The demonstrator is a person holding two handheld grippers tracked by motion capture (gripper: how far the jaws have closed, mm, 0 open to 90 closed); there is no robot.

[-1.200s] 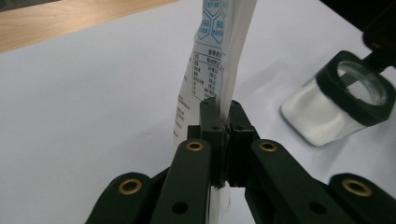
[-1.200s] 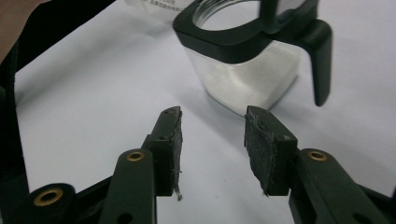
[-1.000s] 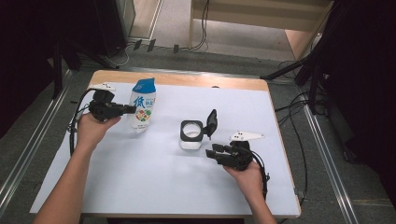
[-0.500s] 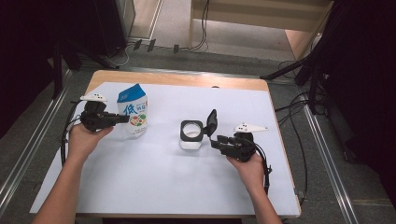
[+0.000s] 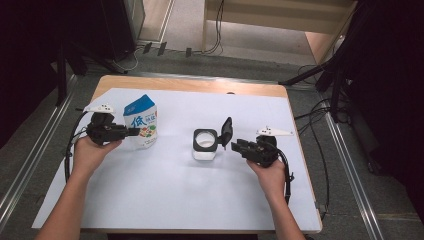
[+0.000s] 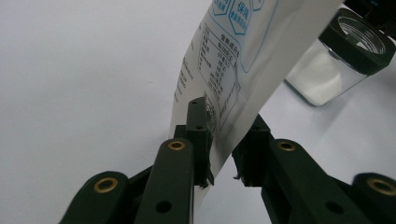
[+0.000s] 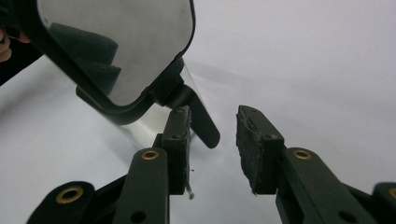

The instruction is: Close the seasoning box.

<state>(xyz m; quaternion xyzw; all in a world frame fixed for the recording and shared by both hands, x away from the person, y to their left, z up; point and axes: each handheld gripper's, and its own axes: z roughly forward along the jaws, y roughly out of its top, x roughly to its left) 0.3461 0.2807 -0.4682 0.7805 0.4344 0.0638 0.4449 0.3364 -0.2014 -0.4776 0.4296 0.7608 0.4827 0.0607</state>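
A blue-and-white milk carton (image 5: pixel 141 121) stands at the table's left. My left gripper (image 5: pixel 131 132) reaches it from the left. In the left gripper view the carton (image 6: pixel 243 56) sits between the jaws of the left gripper (image 6: pixel 226 116), which have just been opening, with the pads close at its sides. A glass jar (image 5: pixel 204 145) with a black rim holds white contents at mid-table, its flip lid (image 5: pixel 227 131) raised. My right gripper (image 5: pixel 237 145) is just right of the lid, open, jaws lately closing. The lid's (image 7: pixel 116 46) black tab lies between the tips of the right gripper (image 7: pixel 212 114).
A white sheet (image 5: pixel 175 200) covers most of the wooden table (image 5: pixel 190 85). Cables trail from both grippers along the forearms. Dark equipment and floor cables surround the table. The jar (image 6: pixel 341 56) stands beyond the carton in the left gripper view.
The carton went left and slightly nearer with my left hand and now stands on the sheet. My right gripper shifted right and farther away, level with the jar's lid.
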